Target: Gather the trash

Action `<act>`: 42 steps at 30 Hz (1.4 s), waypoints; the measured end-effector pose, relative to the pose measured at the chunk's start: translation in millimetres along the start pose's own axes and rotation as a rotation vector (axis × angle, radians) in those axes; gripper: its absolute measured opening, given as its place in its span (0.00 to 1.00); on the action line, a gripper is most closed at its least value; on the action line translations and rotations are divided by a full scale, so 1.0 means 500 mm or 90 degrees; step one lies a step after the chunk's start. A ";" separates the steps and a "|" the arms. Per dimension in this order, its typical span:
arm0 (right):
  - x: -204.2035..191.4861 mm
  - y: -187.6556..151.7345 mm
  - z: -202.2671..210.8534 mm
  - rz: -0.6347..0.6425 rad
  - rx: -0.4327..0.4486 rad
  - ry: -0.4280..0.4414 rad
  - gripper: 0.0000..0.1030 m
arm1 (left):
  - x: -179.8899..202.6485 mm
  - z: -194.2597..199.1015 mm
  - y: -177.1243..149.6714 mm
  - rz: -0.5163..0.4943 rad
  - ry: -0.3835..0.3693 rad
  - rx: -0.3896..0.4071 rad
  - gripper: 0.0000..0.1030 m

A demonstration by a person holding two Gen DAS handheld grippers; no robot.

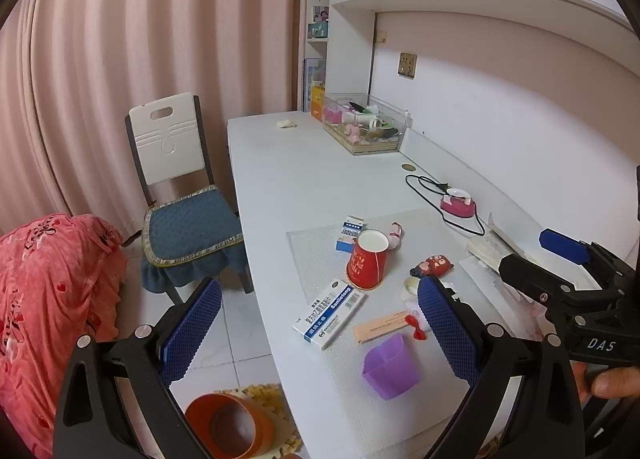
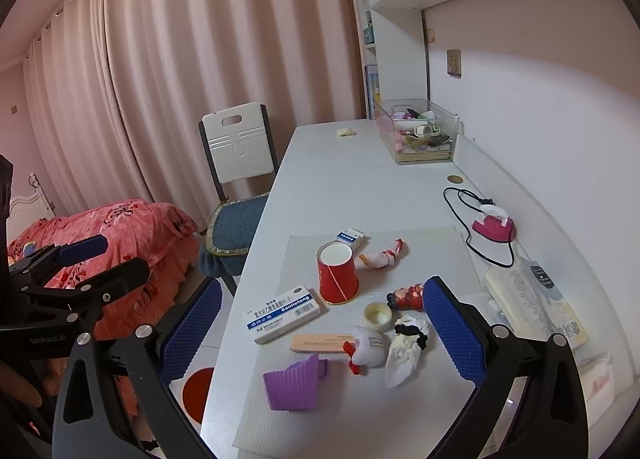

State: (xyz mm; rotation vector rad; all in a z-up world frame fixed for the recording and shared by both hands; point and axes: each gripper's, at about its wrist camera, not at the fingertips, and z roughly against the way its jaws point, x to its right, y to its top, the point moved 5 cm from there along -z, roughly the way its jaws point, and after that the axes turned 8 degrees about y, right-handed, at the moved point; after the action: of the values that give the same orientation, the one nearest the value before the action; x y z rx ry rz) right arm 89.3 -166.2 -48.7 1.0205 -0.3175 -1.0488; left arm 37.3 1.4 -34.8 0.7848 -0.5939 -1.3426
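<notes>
A: How far along is the collecting judged to be?

B: Nothing appears gathered yet. The round orange plastic bin (image 1: 230, 427) is seen on the floor below the table's left edge, and nothing can be made out inside it. Both sets of fingers are spread wide and empty: the left gripper (image 1: 320, 339) is held above the near left edge of the white table (image 1: 304, 179), the right gripper (image 2: 324, 339) above the near middle.

A: What is left on the table, from left to right?

B: On the pale textured mat (image 2: 432, 255), a white-and-blue cardboard medicine box (image 2: 282, 314) lies nearest the left edge, with a ribbed purple plastic cup (image 2: 294, 386) tipped over toward the near edge. A red paper cup (image 2: 337, 274) stands upside down past the box, and a smaller blue-and-white carton (image 2: 352, 237) lies behind it. A flat tan packet (image 2: 320, 342), a small white stuffed toy with red trim (image 2: 368, 347), a roll of tape (image 2: 378, 315) and a crumpled white wrapper with black print (image 2: 406, 351) are clustered further right.

A: What else is around, and is anything in the way?

B: A pink gadget with a black cord (image 2: 493, 228) and a book (image 2: 532, 299) are kept along the right edge; a clear plastic organiser (image 2: 416, 131) sits at the far right corner. These are probably not trash. The trash is tightly clustered, so neighbours could be nudged when one piece is taken.
</notes>
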 end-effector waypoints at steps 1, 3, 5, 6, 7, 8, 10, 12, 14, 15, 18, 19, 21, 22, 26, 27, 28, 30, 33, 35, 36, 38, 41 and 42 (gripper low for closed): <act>-0.001 -0.001 0.000 0.000 0.000 0.000 0.96 | 0.001 -0.001 0.000 0.000 0.001 0.000 0.94; -0.002 -0.001 0.000 0.000 0.000 0.000 0.96 | 0.001 0.000 -0.001 -0.001 0.002 0.000 0.94; -0.002 -0.003 0.000 0.000 0.000 0.000 0.96 | 0.002 -0.001 0.000 -0.001 0.002 -0.001 0.94; -0.002 -0.001 0.000 0.000 0.000 0.001 0.96 | 0.001 0.000 0.000 -0.002 0.002 -0.002 0.94; -0.002 -0.002 0.001 0.000 0.000 0.002 0.96 | 0.003 0.000 -0.001 -0.003 0.003 -0.002 0.94; -0.002 -0.002 0.000 0.001 -0.001 0.001 0.96 | 0.003 0.000 -0.001 -0.003 0.004 -0.002 0.94; -0.004 -0.002 -0.001 0.002 -0.002 0.002 0.96 | 0.002 0.000 0.000 -0.002 0.002 -0.003 0.94; -0.005 -0.001 -0.003 0.002 -0.004 0.002 0.96 | 0.003 0.000 -0.002 -0.002 0.004 -0.003 0.94; -0.006 -0.001 -0.004 0.002 -0.004 0.002 0.96 | 0.004 -0.001 -0.003 -0.003 0.004 -0.005 0.94; -0.006 -0.001 -0.004 0.002 -0.004 0.002 0.96 | 0.005 -0.001 -0.004 -0.003 0.005 -0.006 0.94; -0.007 -0.002 -0.004 0.002 -0.004 0.002 0.96 | 0.004 -0.001 -0.004 -0.002 0.003 -0.007 0.94; -0.007 0.000 -0.005 0.002 -0.005 0.002 0.96 | 0.004 -0.001 -0.004 -0.002 0.004 -0.006 0.94; -0.006 -0.001 -0.006 0.001 -0.007 0.001 0.96 | 0.004 -0.001 -0.004 -0.003 0.004 -0.008 0.94; -0.006 -0.002 -0.006 0.000 -0.007 0.002 0.96 | 0.003 -0.001 -0.005 -0.003 0.005 -0.007 0.94; -0.006 -0.003 -0.006 0.000 -0.007 0.001 0.96 | 0.003 -0.005 -0.005 -0.003 0.003 -0.012 0.94; -0.006 -0.003 -0.005 0.000 -0.007 0.001 0.96 | 0.004 -0.005 -0.006 -0.003 0.005 -0.013 0.94; -0.006 -0.002 -0.007 0.000 -0.008 0.001 0.96 | 0.005 -0.005 -0.006 -0.003 0.005 -0.012 0.94; -0.005 -0.001 -0.007 -0.001 -0.009 0.001 0.96 | 0.005 -0.006 -0.006 -0.003 0.004 -0.012 0.94; -0.006 -0.002 -0.006 -0.001 -0.008 0.000 0.96 | 0.006 -0.005 -0.006 -0.004 0.005 -0.012 0.94; -0.005 0.000 -0.006 -0.001 -0.009 0.000 0.96 | 0.004 -0.006 -0.005 -0.002 0.005 -0.013 0.94; -0.005 0.000 -0.006 0.000 -0.009 0.000 0.96 | 0.005 -0.005 -0.006 -0.002 0.005 -0.013 0.94; -0.005 0.000 -0.006 -0.001 -0.008 0.000 0.96 | 0.006 -0.006 -0.006 -0.004 0.004 -0.015 0.94; -0.005 -0.001 -0.005 -0.001 -0.009 0.000 0.96 | 0.005 -0.005 -0.005 -0.003 0.003 -0.013 0.94; -0.005 -0.001 -0.005 -0.001 -0.009 0.001 0.96 | 0.006 -0.005 -0.006 -0.003 0.003 -0.014 0.94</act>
State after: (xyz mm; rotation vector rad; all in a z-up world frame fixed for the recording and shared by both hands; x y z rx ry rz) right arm 89.6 -162.7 -49.8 1.0090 -0.3081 -1.0512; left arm 38.1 -1.1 -38.9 0.7722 -0.5737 -1.3499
